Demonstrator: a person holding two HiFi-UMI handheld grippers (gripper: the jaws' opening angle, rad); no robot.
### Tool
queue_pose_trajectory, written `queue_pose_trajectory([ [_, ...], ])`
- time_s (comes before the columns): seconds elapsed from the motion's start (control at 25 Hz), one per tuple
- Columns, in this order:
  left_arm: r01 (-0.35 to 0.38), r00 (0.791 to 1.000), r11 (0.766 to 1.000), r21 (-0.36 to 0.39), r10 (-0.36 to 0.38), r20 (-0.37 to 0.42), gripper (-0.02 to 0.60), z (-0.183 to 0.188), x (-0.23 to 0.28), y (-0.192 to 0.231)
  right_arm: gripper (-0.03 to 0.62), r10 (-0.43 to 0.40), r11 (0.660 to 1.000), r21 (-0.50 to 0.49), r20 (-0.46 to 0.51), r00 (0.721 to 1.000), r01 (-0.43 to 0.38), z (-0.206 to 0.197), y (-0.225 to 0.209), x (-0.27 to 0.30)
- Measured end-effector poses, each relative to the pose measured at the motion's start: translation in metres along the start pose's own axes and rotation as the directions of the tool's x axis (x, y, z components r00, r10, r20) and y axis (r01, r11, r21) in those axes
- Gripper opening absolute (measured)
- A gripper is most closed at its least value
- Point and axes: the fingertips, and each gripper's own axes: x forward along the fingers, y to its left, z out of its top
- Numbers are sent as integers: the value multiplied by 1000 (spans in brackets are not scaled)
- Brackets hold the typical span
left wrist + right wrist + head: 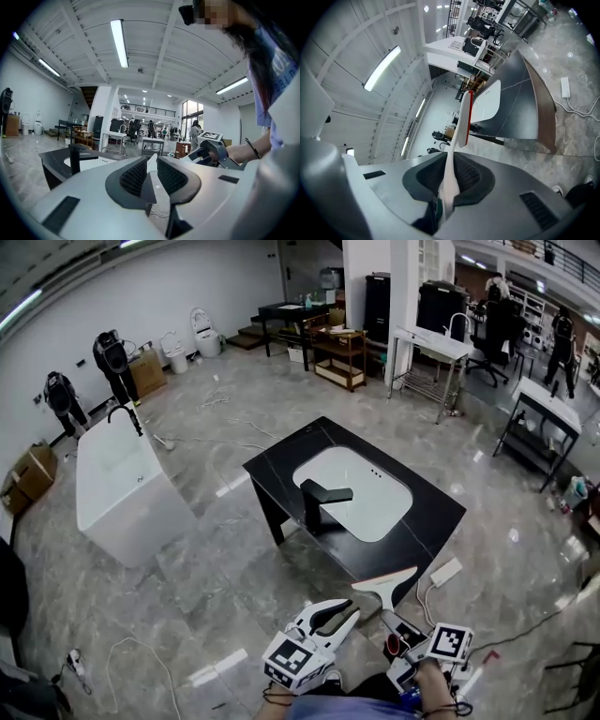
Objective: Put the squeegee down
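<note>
The white squeegee [384, 584] has its wide blade hanging over the near edge of the black vanity counter [433, 512]. My right gripper [389, 624] is shut on its thin handle. In the right gripper view the squeegee [464, 117] runs up from between the pads of that gripper [451, 176] towards the counter [520, 103], and a red strip runs along the blade. My left gripper [349, 610] is just left of the squeegee and apart from it. Its jaws [152, 171] stand slightly apart with nothing between them.
A white sink [356, 491] with a black faucet [322, 498] is set into the counter. A power strip [445, 571] and cables lie on the floor to the right. A white bathtub [117, 484] stands at the left. Tables, shelves and people are far behind.
</note>
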Motion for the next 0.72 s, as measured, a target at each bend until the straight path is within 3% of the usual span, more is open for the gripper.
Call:
queue_pose_trajectory([
  [0.36, 97, 995, 995, -23, -98, -29, 80, -9, 62, -11, 51, -108, 994, 0, 74, 991, 108, 51, -45, -25],
  [0.44, 106, 994, 994, -21, -106, -34, 80, -8, 76, -11, 51, -100, 995, 18, 84, 991, 99, 64, -51, -25],
  [0.52, 105, 994, 994, -22, -105, -39, 80, -4, 87, -4, 51, -77, 996, 48, 95, 992, 73, 78, -53, -18],
  [0.72, 57, 997, 998, -23, -59, -59, 80, 4, 132, 25, 51, -124, 992, 16, 72, 990, 123, 139, -88, -5],
])
